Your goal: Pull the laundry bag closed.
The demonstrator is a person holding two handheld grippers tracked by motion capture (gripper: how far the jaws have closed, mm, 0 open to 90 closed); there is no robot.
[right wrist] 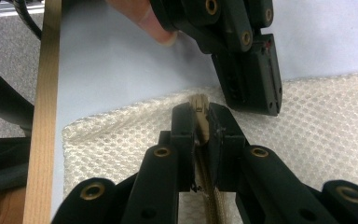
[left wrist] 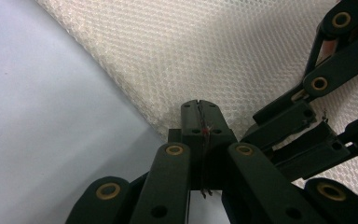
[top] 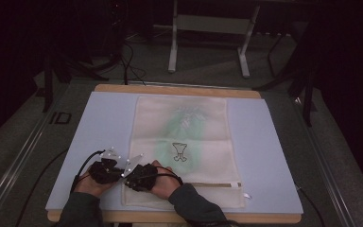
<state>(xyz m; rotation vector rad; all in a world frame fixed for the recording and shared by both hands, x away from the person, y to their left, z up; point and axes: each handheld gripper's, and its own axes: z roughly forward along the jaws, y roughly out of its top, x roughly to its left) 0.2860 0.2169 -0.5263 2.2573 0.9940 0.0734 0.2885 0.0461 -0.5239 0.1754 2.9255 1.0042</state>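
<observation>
A white mesh bag point(top: 203, 156) lies flat on the light blue mat point(top: 264, 156), with a green item point(top: 184, 127) showing faintly through it. Both grippers meet at its near left corner. My left gripper point(top: 119, 172) is shut on the bag's side edge point(left wrist: 168, 93), jaws pressed together at the mesh border. My right gripper point(top: 130, 176) is shut on the beige zipper pull point(right wrist: 199, 103), with the zipper band point(right wrist: 212, 205) running back between its jaws. In the right gripper view the left gripper point(right wrist: 254, 91) sits just beyond the pull.
The mat covers a wooden table whose edge point(top: 179, 90) shows at the back and near side point(right wrist: 42, 116). A metal frame's legs point(top: 172, 42) stand on the floor behind. Cables point(top: 82, 163) trail off the table's left.
</observation>
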